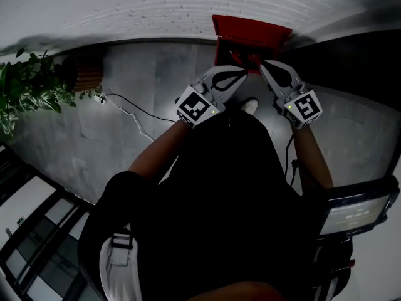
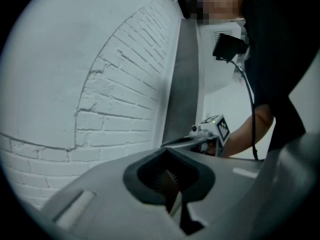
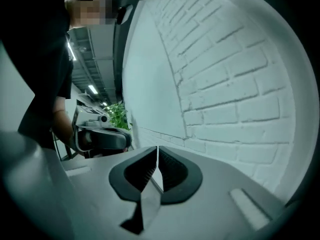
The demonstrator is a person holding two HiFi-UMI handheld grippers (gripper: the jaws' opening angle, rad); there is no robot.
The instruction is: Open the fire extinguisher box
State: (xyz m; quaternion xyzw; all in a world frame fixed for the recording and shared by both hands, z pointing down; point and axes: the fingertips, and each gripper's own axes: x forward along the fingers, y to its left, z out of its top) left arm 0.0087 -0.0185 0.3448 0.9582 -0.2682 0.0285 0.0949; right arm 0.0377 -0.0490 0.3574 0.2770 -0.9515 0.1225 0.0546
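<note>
The red fire extinguisher box [image 1: 250, 33] stands on the grey floor against the white brick wall [image 1: 175, 8], straight ahead of me. My left gripper [image 1: 243, 74] points at its lower front from the left, jaws together with nothing between them. My right gripper [image 1: 263, 64] sits just right of it, tip at the box's lower edge, jaws also together. The box does not appear in either gripper view. In the left gripper view the shut jaws [image 2: 172, 148] face the brick wall, with the right gripper [image 2: 206, 134] beyond. In the right gripper view the shut jaws [image 3: 157, 148] show only wall past their tips.
A leafy plant [image 1: 28, 89] stands at the far left by the wall. A thin cable [image 1: 135, 115] trails across the floor. A device with a lit screen [image 1: 357, 215] sits at the right. The person's white shoe [image 1: 250, 105] is just below the box.
</note>
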